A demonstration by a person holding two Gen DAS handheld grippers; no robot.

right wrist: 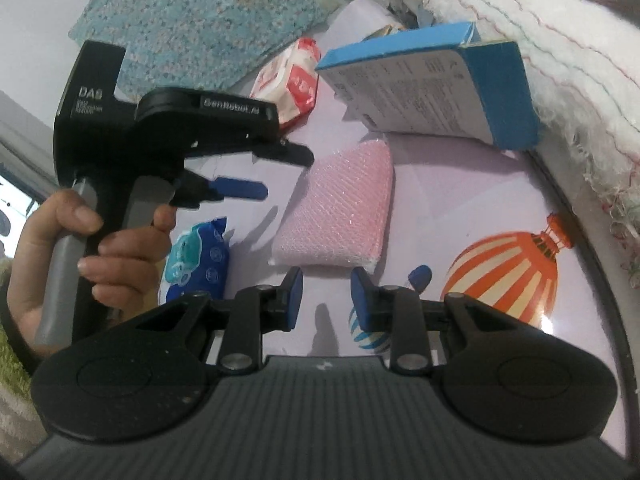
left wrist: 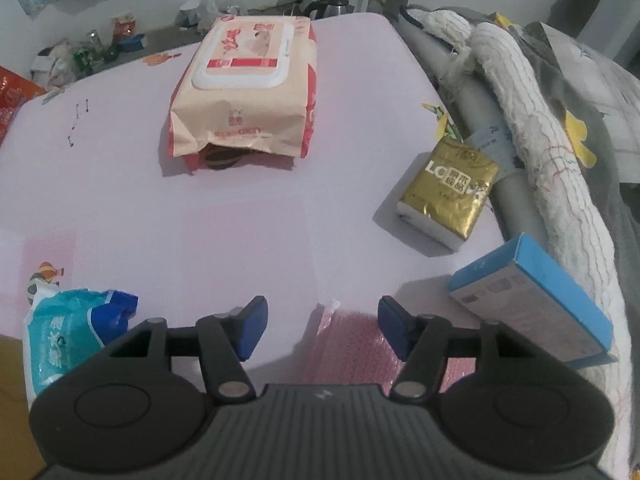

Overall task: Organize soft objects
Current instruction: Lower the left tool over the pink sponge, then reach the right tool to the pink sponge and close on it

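Note:
In the left wrist view my left gripper (left wrist: 322, 326) is open and empty, low over the pale mat (left wrist: 240, 220). A pink bubble-wrap pad (left wrist: 352, 344) lies just under and ahead of it. A large peach wet-wipes pack (left wrist: 248, 80) lies far ahead, a gold tissue pack (left wrist: 448, 188) to the right, a blue tissue pack (left wrist: 68, 328) at the near left. In the right wrist view my right gripper (right wrist: 326, 300) is open and empty, just short of the pink pad (right wrist: 340, 212). The left gripper (right wrist: 240, 190) hovers left of the pad, above the blue pack (right wrist: 200, 260).
A blue and white box (left wrist: 536, 300) leans at the mat's right edge against a rolled white quilt (left wrist: 540, 140); it also shows in the right wrist view (right wrist: 436, 88). A red and white pack (right wrist: 292, 80) lies beyond. Bottles and a kettle (left wrist: 332, 6) stand past the mat.

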